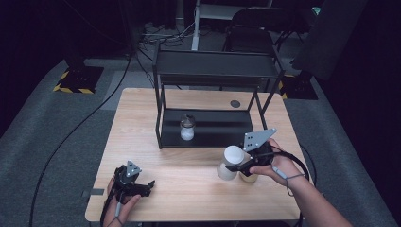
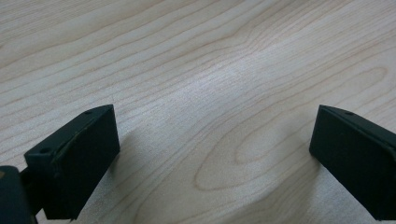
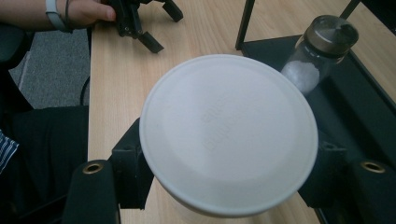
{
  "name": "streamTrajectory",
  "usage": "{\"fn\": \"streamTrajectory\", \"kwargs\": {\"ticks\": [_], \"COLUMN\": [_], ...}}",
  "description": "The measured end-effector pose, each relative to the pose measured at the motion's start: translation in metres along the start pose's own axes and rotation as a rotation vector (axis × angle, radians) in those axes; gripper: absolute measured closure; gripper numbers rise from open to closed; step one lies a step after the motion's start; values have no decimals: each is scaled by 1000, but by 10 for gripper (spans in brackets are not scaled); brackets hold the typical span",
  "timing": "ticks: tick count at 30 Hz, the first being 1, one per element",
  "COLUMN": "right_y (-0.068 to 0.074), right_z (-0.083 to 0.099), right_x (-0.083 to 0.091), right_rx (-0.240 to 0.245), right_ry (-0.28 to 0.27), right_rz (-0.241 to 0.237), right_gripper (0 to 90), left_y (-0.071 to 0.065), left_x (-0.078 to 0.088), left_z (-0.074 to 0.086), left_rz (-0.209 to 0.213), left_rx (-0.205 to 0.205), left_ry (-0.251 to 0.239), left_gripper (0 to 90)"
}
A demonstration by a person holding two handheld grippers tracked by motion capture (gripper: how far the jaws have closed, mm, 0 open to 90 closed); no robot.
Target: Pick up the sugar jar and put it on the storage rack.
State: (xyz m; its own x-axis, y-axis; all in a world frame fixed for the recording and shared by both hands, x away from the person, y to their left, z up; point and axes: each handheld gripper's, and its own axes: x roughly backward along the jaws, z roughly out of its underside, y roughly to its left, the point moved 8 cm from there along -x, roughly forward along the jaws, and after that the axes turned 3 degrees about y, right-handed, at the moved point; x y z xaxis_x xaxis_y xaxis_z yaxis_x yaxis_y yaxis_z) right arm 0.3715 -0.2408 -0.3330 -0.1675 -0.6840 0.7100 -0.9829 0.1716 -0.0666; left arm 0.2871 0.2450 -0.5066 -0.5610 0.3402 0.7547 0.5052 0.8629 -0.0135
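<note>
My right gripper (image 1: 235, 166) is shut on a pale container with a round white lid (image 1: 230, 161), held tilted just above the wooden table (image 1: 189, 175) in front of the rack. In the right gripper view the white lid (image 3: 229, 133) sits between the two black jaws of that gripper (image 3: 229, 173). My left gripper (image 1: 148, 187) rests at the table's near left corner, open, with bare wood between its jaws (image 2: 212, 158). The same gripper (image 3: 162, 27) lies far off in the right gripper view, with a hand on it.
A black two-level rack (image 1: 213, 71) stands at the back of the table. A glass jar of white powder with a metal cap (image 1: 187, 127) (image 3: 317, 56) sits on its lower shelf. A tan thing (image 1: 248, 178) lies partly hidden under the right gripper. A small dark disc (image 1: 235, 103) lies behind the rack.
</note>
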Motion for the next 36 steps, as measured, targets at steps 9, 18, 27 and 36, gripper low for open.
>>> {"fn": "streamTrajectory", "kwargs": {"ticks": [9, 18, 27, 36], "right_y": [-13, -32, -52, -72], "right_z": [-10, -22, -26, -30], "right_x": [2, 3, -1, -13], "right_rx": [-12, -21, -45, -40], "right_ry": [-11, -6, -11, -3], "right_rz": [16, 39, 40, 46], "right_gripper": [335, 335, 335, 335], "left_y": [0, 0, 0, 0], "left_x": [0, 0, 0, 0], "left_z": [0, 0, 0, 0], "left_rz": [0, 0, 0, 0], "left_rx": [0, 0, 0, 1], "left_ry": [0, 0, 0, 1], "left_gripper": [16, 16, 16, 16]}}
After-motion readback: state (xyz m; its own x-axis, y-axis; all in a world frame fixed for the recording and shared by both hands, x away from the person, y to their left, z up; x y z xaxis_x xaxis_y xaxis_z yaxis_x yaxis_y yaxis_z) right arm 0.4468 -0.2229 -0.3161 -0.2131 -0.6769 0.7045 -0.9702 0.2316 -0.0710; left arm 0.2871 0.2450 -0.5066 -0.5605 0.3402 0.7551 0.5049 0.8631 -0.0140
